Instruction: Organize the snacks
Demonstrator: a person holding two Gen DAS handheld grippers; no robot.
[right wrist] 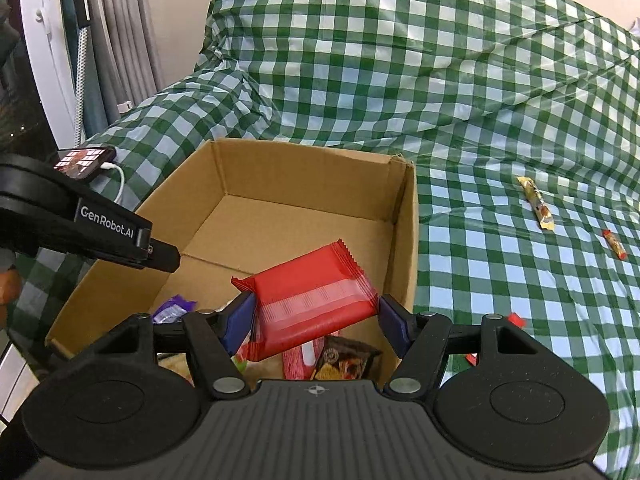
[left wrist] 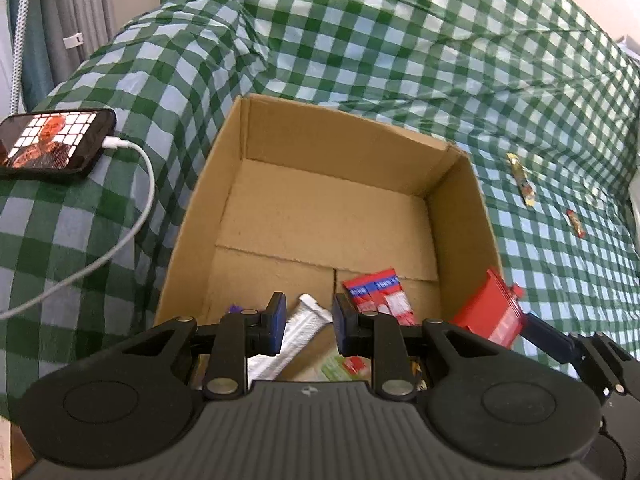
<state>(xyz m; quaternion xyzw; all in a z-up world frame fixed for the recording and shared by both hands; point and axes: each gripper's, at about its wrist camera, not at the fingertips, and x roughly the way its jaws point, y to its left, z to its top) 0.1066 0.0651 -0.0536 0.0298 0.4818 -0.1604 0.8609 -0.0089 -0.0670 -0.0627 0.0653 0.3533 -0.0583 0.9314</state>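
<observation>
An open cardboard box (left wrist: pixel 464 216) (right wrist: pixel 406 216) sits on the checked cloth and holds several snacks: red-and-blue packets (left wrist: pixel 380 292), a silver bar (left wrist: pixel 296 332), a purple wrapper (right wrist: pixel 172 310) and a dark packet (right wrist: pixel 346 358). My left gripper (left wrist: pixel 309 320) is open and empty over the box's near end. My right gripper (right wrist: pixel 316 320) has its jaws wide apart over the box, with a big red wrapper (right wrist: pixel 312 304) (left wrist: pixel 490 308) tilted between them; it looks blurred and touches the left pad only. A gold bar (right wrist: pixel 536 204) (left wrist: pixel 520 180) and a small red candy (right wrist: pixel 615 244) (left wrist: pixel 575 223) lie on the cloth to the right.
A phone (left wrist: pixel 52 144) with a white charging cable (left wrist: pixel 132 216) lies left of the box. Small red wrappers (right wrist: pixel 516 320) lie beside the box's right wall. Grey curtains (right wrist: pixel 120 36) hang at the far left. The left gripper's body (right wrist: pixel 104 228) crosses the box's left wall.
</observation>
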